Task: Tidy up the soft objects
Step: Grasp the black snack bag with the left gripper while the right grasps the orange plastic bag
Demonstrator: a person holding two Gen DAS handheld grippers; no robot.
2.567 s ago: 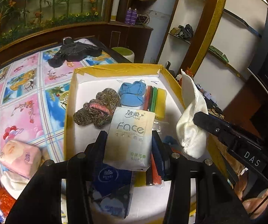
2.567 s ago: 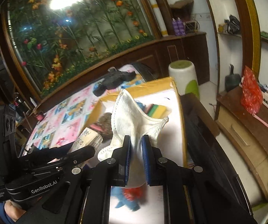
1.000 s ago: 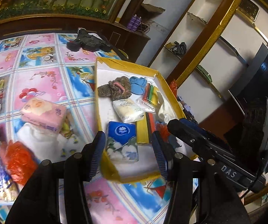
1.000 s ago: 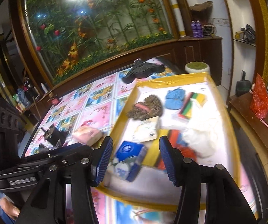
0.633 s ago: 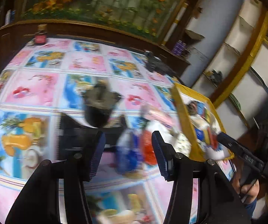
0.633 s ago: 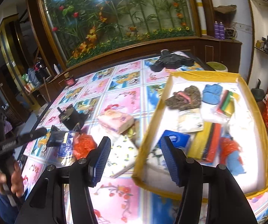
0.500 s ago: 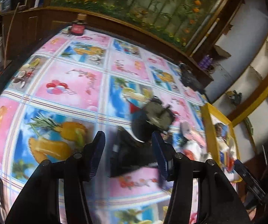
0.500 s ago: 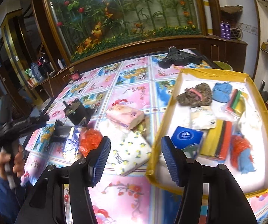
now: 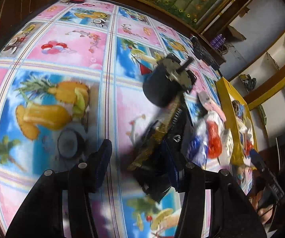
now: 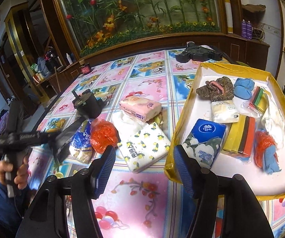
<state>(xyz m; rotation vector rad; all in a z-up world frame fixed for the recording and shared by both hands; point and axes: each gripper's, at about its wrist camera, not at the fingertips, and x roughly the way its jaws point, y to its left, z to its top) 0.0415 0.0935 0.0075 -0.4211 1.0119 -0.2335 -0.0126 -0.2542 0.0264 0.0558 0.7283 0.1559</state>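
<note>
Both grippers gape empty: the left gripper [image 9: 140, 162] over the glossy fruit-print desk [image 9: 67, 45], the right gripper [image 10: 144, 164] above a plump lemon-patterned tissue pack [image 10: 145, 146] lying just left of the yellow-walled cardboard box [image 10: 184, 119] of soft knits.

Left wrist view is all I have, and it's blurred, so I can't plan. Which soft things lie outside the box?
Observer: The right wrist view shows a lemon-print tissue pack on the tablecloth, just left of the yellow box.
Operator: Anything on it?
Observer: No; a pink tissue pack lies behind it, against a white cloth.
Operator: Right tongs free?
Observer: Yes, the right tongs are open and empty.
</note>
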